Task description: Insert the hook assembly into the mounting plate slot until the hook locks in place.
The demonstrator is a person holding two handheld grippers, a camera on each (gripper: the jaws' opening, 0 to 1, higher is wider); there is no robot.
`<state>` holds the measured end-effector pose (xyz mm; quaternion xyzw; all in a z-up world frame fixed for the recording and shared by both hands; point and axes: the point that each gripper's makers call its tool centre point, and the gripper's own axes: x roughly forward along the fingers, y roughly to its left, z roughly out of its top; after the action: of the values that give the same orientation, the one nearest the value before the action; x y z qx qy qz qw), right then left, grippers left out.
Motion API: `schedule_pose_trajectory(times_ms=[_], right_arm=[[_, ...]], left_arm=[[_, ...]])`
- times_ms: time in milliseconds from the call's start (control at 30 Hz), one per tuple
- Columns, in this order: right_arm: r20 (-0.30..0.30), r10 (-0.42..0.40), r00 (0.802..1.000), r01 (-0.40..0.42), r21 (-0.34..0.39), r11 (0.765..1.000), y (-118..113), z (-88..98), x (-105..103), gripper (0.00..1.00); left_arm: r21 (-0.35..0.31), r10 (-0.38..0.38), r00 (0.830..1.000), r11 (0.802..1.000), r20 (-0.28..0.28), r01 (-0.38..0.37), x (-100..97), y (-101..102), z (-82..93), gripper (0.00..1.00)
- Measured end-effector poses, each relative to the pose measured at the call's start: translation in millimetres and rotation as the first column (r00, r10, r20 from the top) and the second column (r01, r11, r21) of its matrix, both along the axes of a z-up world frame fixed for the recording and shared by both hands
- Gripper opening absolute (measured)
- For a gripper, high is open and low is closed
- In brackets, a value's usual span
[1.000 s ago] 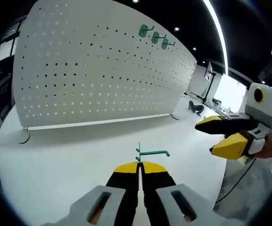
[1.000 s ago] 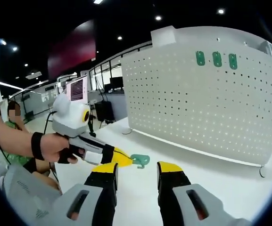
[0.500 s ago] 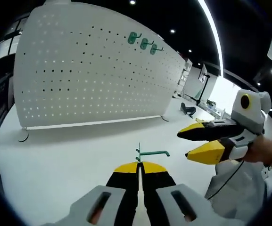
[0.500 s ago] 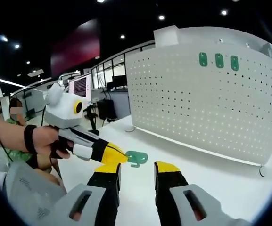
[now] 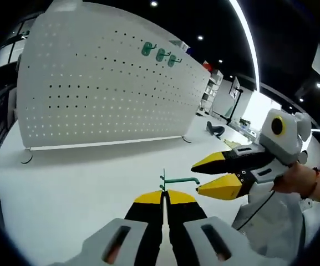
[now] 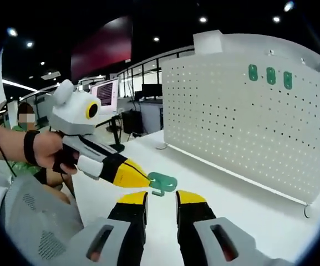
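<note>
Your left gripper (image 5: 163, 195) has its jaws closed on the green hook (image 5: 177, 180), held above the white worktop (image 5: 65, 183). Your right gripper (image 6: 161, 195) has its jaws slightly parted, holding nothing, just beside the hook. The white pegboard (image 5: 104, 94) stands toward the worktop's far edge, three green hooks (image 5: 158, 54) near its top.

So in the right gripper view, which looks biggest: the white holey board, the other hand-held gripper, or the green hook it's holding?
1. White perforated metal pegboard, biggest.
2. Left hand-held gripper; it's nearer the camera, so it looks big.
3. Small green plastic hook, smallest.
</note>
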<state>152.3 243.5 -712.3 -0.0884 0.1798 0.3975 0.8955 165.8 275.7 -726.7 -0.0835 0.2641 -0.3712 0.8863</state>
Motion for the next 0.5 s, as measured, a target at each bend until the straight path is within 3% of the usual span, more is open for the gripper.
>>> schedule_pose_trajectory(times_ms=[100, 200, 500], right_arm=[[0.051, 0.019, 0.999, -0.018, -0.03, 0.999, 1.7, 3.7, -1.4, 0.14], [0.086, 0.059, 0.995, -0.047, -0.139, 0.989, 2.8, -1.9, -3.7, 0.11], [0.155, 0.161, 0.975, -0.121, -0.239, 0.963, 11.5, -1.2, -11.4, 0.07]], left_arm=[[-0.002, -0.004, 1.0, 1.0, -0.007, 0.004, -3.5, -0.4, 0.9, 0.01], [-0.002, -0.007, 1.0, 1.0, -0.011, 0.007, -5.5, -0.3, 1.0, 0.01], [-0.01, -0.024, 1.0, 1.0, -0.018, 0.023, -13.1, 0.4, 4.1, 0.01]])
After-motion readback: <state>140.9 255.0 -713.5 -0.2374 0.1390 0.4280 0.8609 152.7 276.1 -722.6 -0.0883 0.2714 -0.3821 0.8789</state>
